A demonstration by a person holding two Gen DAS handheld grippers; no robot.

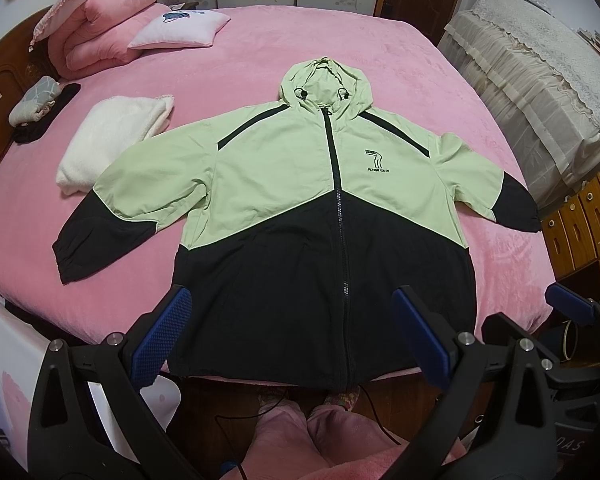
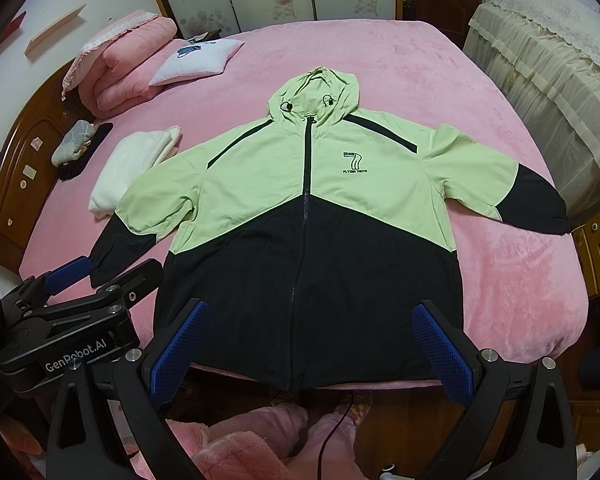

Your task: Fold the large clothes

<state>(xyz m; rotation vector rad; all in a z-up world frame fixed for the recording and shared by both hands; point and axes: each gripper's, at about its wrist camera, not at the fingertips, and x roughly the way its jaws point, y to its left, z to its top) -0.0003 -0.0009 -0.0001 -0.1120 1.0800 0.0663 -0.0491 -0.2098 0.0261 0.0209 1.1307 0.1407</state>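
No fold is yet made: jacket (image 1: 300,208) is spread flat mid-frame on bed (image 1: 260,40); left gripper (image 1: 292,336) and right gripper (image 2: 312,344) are held wide, empty, at bottom.

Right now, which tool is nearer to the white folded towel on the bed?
Left. The left tool hovers over the jacket's hem on the towel's side; the right tool is beside it, further from the towel. Neither touches it.

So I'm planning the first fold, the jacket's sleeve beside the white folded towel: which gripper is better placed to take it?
Left. The left gripper hovers open right at that sleeve's black cuff, while the right gripper sits open over the jacket's hem.
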